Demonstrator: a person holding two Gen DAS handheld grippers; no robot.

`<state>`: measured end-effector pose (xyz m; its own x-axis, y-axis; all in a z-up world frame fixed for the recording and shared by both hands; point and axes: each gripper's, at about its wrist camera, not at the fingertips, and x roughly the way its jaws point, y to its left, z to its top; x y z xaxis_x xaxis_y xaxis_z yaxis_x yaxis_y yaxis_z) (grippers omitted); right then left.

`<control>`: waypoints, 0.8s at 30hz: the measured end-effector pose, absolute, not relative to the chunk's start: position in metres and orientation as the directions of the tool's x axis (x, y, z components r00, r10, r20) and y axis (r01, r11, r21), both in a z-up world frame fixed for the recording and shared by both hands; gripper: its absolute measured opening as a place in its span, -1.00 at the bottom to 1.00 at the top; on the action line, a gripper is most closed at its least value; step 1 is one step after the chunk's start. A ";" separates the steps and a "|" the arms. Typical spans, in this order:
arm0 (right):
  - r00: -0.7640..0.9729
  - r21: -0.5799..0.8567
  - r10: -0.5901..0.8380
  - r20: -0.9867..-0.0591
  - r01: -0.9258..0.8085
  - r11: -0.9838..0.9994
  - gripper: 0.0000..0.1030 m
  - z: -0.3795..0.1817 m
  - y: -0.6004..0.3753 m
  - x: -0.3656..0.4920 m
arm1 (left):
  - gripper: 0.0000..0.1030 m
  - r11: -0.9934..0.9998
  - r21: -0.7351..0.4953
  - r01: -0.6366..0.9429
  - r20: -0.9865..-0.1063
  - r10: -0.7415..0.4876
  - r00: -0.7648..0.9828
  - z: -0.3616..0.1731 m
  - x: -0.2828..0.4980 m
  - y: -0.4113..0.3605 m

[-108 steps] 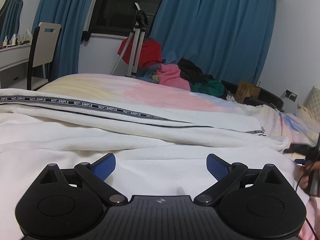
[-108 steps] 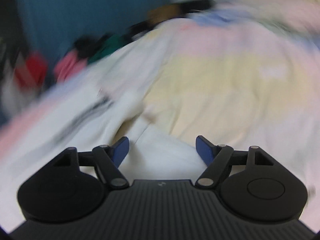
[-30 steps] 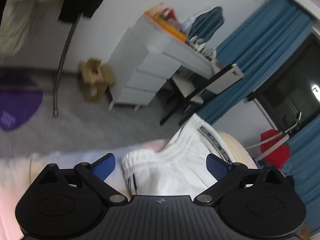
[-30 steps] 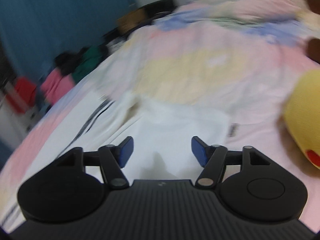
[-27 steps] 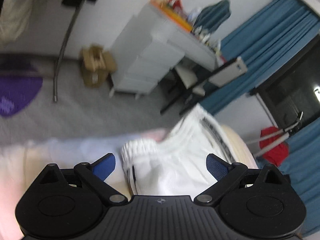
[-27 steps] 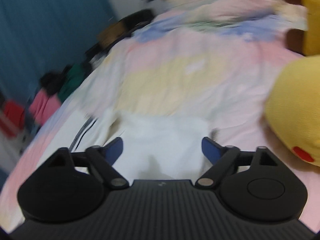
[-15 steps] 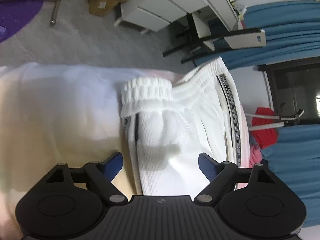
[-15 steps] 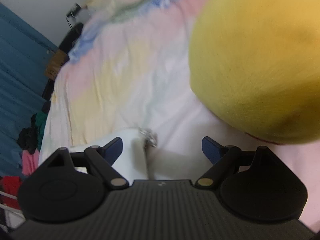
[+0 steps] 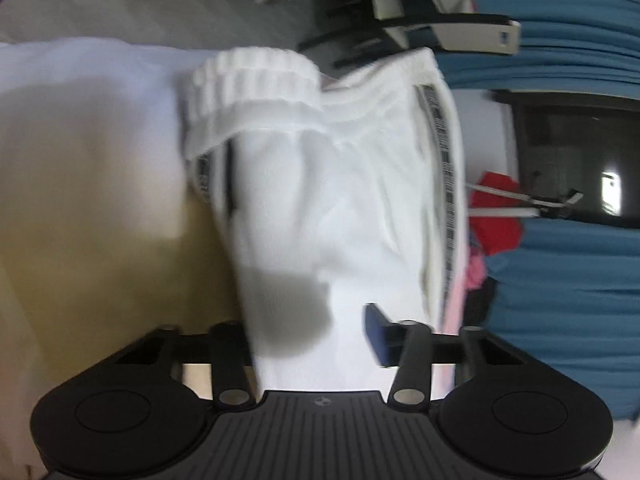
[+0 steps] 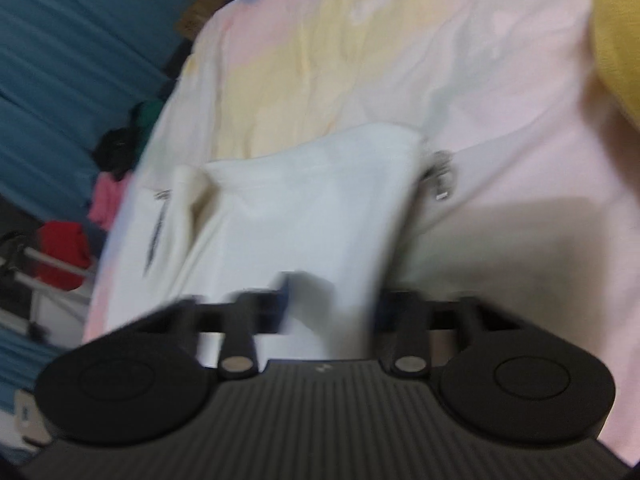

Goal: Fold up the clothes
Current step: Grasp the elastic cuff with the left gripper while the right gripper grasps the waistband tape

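L tool (image 9: 310,336) narrowed vs 0.5 s ago, pinching white pants (image 9: 340,208) | R tool (image 10: 332,304) too — hem end | bed (image 10: 500,92) | both ends gripped, lift/fold likely

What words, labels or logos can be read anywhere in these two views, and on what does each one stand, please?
Printed tape down the side of the white trousers: lettering is there at, too blurred to read.
Small round emblem on the left gripper body: a logo, no legible text.
Mark on the right gripper body: too blurred to read.
Nothing else legible.
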<state>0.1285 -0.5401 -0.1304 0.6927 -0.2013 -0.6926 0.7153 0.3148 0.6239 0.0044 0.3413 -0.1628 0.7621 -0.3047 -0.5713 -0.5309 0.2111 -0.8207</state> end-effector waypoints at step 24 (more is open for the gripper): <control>0.789 0.467 -0.469 -0.398 0.614 0.636 -0.84 0.014 -0.507 0.174 | -0.84 0.568 -0.742 -0.356 -0.433 -0.001 0.901 -0.007 0.049 0.305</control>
<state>0.1737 -0.5072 0.0145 0.7886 -0.4685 -0.3982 0.6139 0.6364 0.4671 0.0487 0.3048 -0.0069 0.9013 -0.0013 -0.4331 -0.3559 0.5676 -0.7424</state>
